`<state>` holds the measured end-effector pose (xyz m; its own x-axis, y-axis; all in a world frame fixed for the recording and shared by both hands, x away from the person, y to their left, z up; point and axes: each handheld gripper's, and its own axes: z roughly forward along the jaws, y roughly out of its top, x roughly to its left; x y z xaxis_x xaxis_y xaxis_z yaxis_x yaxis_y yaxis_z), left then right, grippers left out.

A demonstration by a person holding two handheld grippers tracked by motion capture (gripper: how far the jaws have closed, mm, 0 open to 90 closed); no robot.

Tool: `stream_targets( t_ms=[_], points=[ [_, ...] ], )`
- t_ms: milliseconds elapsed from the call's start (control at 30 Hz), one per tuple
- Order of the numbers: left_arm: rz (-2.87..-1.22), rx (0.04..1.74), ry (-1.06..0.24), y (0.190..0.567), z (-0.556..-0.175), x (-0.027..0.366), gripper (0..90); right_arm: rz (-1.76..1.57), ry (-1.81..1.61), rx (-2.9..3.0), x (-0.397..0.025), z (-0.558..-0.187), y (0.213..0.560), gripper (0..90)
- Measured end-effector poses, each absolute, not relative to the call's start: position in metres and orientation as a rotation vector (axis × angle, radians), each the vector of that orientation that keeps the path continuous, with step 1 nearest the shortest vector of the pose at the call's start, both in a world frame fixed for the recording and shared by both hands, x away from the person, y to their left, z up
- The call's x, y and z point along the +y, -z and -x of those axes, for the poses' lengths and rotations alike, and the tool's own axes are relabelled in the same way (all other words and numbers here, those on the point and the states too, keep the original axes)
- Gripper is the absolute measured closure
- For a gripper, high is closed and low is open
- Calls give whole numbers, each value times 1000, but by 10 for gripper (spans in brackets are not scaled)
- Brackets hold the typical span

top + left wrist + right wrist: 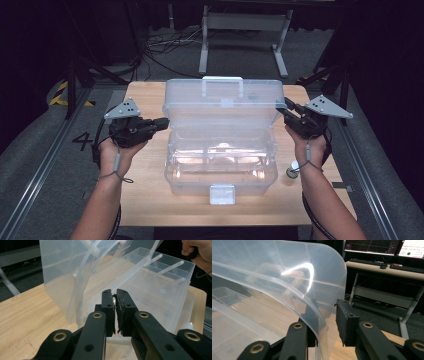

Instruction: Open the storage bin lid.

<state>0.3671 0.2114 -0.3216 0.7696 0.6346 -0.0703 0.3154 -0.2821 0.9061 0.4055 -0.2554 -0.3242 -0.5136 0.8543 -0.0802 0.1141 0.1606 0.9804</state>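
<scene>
West of the clear plastic box, just off its upper corner, the left gripper has its jaws pinched nearly together on nothing, their tips near the box's side wall. That box sits mid-table, its lid raised upright at the back. East of the box, the right gripper stands wide, its jaws straddling the lid's curved edge without clamping it. Likely risk: if that gripper closes off-centre or pushes, the lid could slam forward or the light box skid. A small round object lies just beside the box's right wall. Bare tabletop remains either side of the box.
</scene>
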Motion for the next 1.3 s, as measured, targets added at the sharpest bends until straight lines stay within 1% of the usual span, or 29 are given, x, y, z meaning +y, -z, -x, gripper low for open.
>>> stream_targets(
  t_ms=[300,667,1300],
  points=[
    [-1887,767,-379,327,-362,221,842,-930,-1400,1736,-252,-412,322,726],
    [-1889,797,-368,333,-362,227,826,-924,-1335,1693,-246,-424,318,756],
    [-1873,865,-375,340,-352,244,823,-995,-1366,1647,-243,-445,321,788]
  ],
)
